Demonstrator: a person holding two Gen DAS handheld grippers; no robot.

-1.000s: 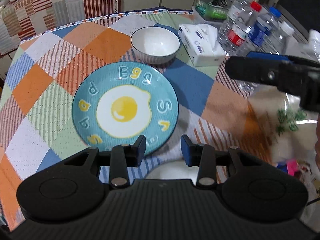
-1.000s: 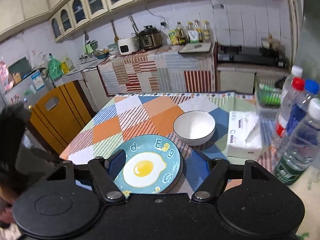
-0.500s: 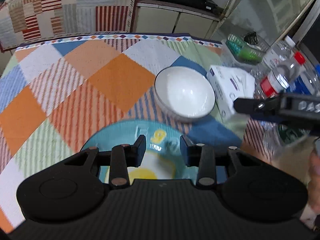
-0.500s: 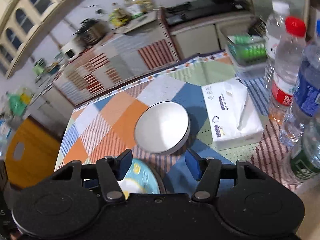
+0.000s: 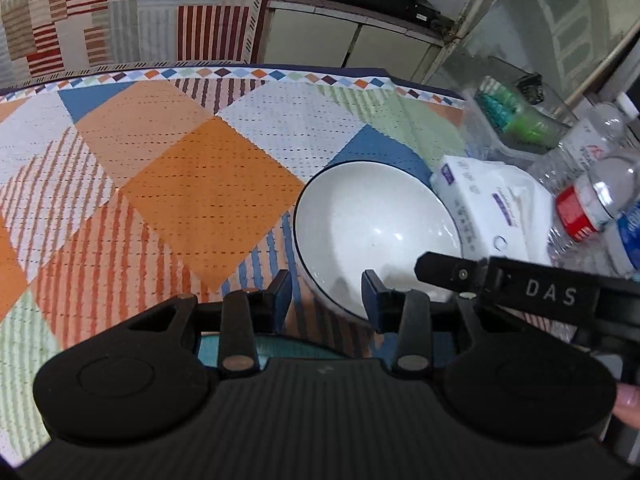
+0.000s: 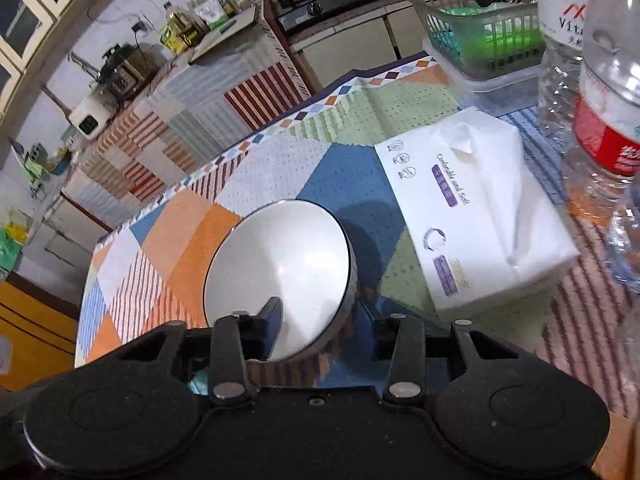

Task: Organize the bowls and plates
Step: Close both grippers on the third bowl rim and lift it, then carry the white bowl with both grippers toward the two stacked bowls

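Note:
A white bowl [image 5: 372, 232] with a dark rim stands on the checked tablecloth; it also shows in the right wrist view [image 6: 280, 276]. My left gripper [image 5: 326, 292] is open, its fingers straddling the bowl's near rim. My right gripper [image 6: 326, 320] is open, its left finger over the bowl's near rim and its right finger outside the bowl. A sliver of the blue egg plate [image 5: 296, 350] shows below the left gripper's fingers. The right gripper reaches in from the right in the left wrist view [image 5: 452, 272].
A white tissue pack [image 6: 472, 216] lies right of the bowl. Several water bottles [image 6: 608, 120] and a green basket [image 6: 480, 40] stand at the right edge. The far table edge [image 5: 224, 74] faces a covered counter.
Both grippers have moved forward past the egg plate to the white bowl. The plate has dropped almost out of sight below the fingers. Both stay open.

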